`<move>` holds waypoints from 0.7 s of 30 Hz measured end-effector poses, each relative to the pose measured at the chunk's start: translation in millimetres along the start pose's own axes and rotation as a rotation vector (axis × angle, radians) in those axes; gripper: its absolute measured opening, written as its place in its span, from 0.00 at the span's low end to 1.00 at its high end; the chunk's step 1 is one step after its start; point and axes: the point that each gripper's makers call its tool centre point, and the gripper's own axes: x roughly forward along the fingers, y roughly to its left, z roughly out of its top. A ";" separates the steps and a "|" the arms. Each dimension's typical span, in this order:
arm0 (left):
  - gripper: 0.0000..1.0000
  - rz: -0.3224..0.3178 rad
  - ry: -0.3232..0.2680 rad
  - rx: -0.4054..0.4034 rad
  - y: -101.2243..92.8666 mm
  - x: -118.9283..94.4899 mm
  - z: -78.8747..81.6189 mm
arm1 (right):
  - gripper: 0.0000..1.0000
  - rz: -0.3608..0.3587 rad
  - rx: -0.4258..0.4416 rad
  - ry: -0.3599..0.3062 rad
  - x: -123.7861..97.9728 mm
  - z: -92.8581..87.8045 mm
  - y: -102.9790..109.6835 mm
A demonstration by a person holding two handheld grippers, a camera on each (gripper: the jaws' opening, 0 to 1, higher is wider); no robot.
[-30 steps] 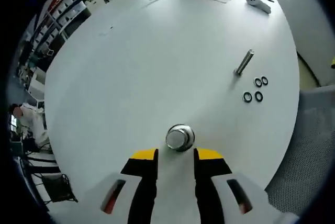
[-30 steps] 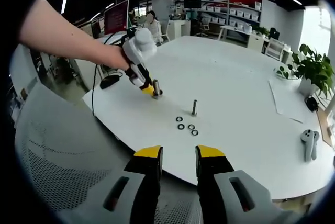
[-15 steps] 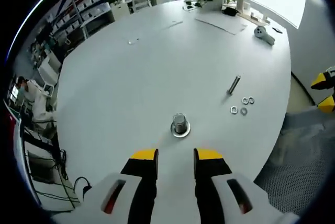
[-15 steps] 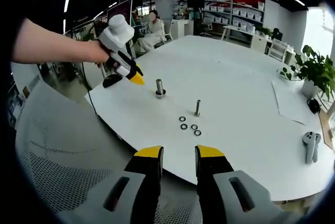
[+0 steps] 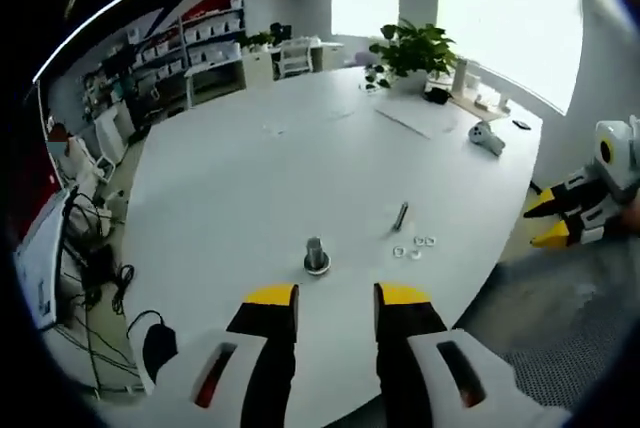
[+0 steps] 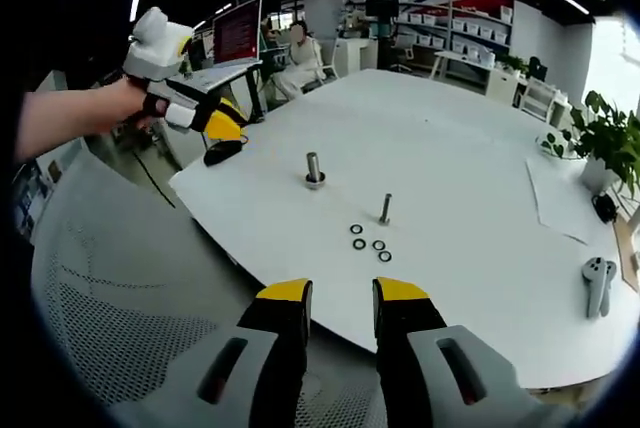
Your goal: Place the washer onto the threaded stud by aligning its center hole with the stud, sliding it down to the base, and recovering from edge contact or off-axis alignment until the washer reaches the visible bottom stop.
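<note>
Four small dark ring washers lie clustered on the round white table, just beside a slim upright grey stud. One thicker metal stud on a round flanged base stands apart from them, nearer the table's edge. My right gripper hangs off the table over a grey mesh chair back, jaws slightly parted, empty; the washers sit well ahead of it. My left gripper is likewise slightly parted and empty, the flanged stud ahead of its tips, washers further off to one side. In the right gripper view, my left gripper is held clear of the table edge.
</note>
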 end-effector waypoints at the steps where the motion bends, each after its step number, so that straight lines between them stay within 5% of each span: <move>1: 0.29 0.000 -0.001 -0.007 -1.3 -2.4 -1.3 | 0.27 0.001 0.002 0.003 0.2 -0.6 0.2; 11: 0.31 0.017 -0.061 -0.067 -11.0 -60.3 -26.4 | 0.27 0.024 -0.018 0.040 2.4 -7.2 5.3; 21: 0.30 0.052 -0.093 -0.030 -10.0 -80.1 -39.9 | 0.27 0.019 -0.009 0.036 1.4 -7.6 3.7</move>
